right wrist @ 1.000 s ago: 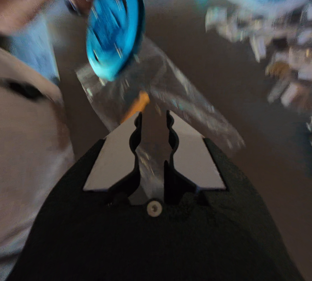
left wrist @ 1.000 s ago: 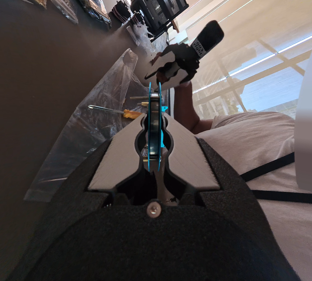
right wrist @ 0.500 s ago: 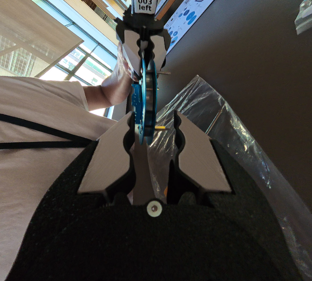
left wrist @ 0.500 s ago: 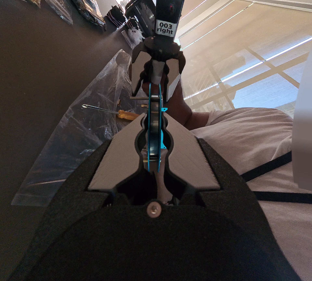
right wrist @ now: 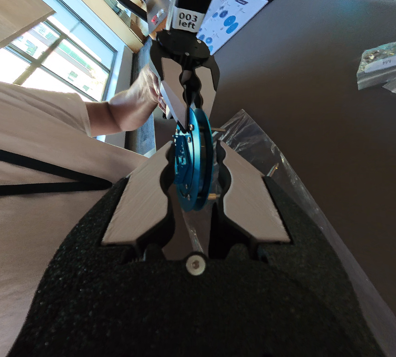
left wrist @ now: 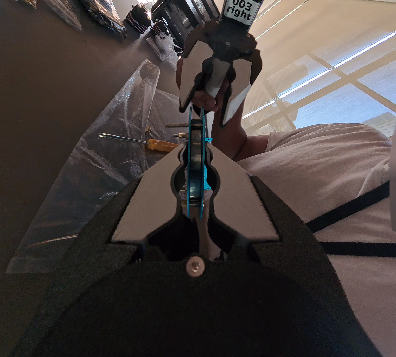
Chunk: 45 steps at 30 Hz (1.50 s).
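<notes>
Left wrist view: left tool (left wrist: pixel 195 149) clamped on blue disc assembly (left wrist: pixel 195 175), edge-on, held above desk (left wrist: pixel 42 81).
Right tool (right wrist: pixel 194 145) jaws apart, straddling disc's far rim, no grip; yellow-handled screwdriver (left wrist: pixel 137 141) on clear plastic bag (left wrist: pixel 90 164) below.

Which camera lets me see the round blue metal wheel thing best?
The right wrist view: the round blue metal wheel shows its flat face and screws. The left wrist view shows only its thin edge, clamped in the left tool.

Both wrist cameras looked closely along their own fingers, facing each other across the shared blue disc assembly (left wrist: pixel 195 166) above the worktop (right wrist: pixel 321 111).
</notes>
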Available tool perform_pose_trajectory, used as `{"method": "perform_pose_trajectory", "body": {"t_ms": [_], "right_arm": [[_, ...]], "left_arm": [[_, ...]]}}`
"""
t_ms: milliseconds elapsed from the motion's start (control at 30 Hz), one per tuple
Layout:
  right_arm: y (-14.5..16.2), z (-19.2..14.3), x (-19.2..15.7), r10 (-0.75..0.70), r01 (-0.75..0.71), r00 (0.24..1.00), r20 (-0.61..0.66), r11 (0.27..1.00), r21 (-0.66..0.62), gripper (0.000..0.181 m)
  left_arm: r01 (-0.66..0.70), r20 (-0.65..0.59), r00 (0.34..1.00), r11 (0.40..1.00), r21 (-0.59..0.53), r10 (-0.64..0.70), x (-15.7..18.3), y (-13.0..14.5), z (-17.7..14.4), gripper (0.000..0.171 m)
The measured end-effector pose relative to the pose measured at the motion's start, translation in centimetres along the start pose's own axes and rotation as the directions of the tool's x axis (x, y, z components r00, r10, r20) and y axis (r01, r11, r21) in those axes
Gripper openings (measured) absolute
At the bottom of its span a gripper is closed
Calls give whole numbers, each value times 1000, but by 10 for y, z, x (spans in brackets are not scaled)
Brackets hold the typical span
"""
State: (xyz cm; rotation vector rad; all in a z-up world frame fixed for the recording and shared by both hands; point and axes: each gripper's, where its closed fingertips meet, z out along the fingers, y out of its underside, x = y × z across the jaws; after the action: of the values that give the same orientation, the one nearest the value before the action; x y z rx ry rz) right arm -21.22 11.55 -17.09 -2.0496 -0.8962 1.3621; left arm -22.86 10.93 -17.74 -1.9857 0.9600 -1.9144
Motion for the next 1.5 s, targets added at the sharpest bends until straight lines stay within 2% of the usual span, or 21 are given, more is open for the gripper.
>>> {"method": "perform_pose_trajectory", "body": {"t_ms": [100, 267, 333, 433, 533, 667, 833, 933, 1067, 1200, 1267, 1367, 1433, 1500], "right_arm": [[0, -20, 3, -14, 12, 998, -60, 999, -40, 39], [-33, -82, -12, -140, 162, 962, -235, 984, 77, 32], [-33, -73, -19, -192, 213, 956, -223, 974, 76, 32], [-13, -31, -13, -95, 97, 993, -76, 995, 26, 43], [-3, -5, -5, -41, 41, 999, 26, 999, 24, 42], [1, 8, -8, -51, 50, 994, 99, 999, 20, 36], [-3, 15, -13, 12, -19, 983, 181, 999, 39, 28], [-2, 17, -12, -3, -3, 984, 177, 999, 35, 15], [-4, 16, -14, -28, 19, 985, 171, 998, 54, 15], [-5, 16, -14, -199, 195, 977, 72, 979, 49, 14], [-8, 17, -14, -322, 322, 947, -4, 946, 26, 13], [-13, 19, -17, -505, 503, 857, -103, 863, -39, 12], [-14, 21, -15, -614, 605, 769, -175, 789, -109, 13], [-11, 25, -11, -733, 703, 637, -237, 679, -212, 12]], "left_arm": [[2, -4, 1000, 1000, 5, -2, 0, -1, -2, 12], [-27, -4, 1000, 1000, 11, 27, 0, -3, -6, 12], [-45, 2, 999, 999, 9, 45, 0, -4, -6, 12], [-79, 20, 997, 997, -2, 79, 0, -3, -3, 12], [-134, 44, 990, 991, -11, 134, 2, -1, -1, 11], [-205, 73, 976, 978, -26, 207, 7, 2, -1, 12], [-255, 112, 960, 966, -43, 258, 9, 2, -1, 12], [-250, 120, 960, 967, -37, 253, 10, 0, 0, 11], [-282, 129, 950, 959, -31, 283, 13, -1, 0, 12], [-383, 178, 905, 922, -46, 385, 10, -3, -2, 15], [-439, 211, 873, 897, -55, 440, 9, -5, -4, 18], [-502, 246, 832, 863, -48, 498, 10, -9, -10, 21], [-517, 285, 815, 855, -34, 504, 9, -11, -19, 23], [-527, 322, 800, 849, -24, 506, 8, -9, -30, 24]]}}
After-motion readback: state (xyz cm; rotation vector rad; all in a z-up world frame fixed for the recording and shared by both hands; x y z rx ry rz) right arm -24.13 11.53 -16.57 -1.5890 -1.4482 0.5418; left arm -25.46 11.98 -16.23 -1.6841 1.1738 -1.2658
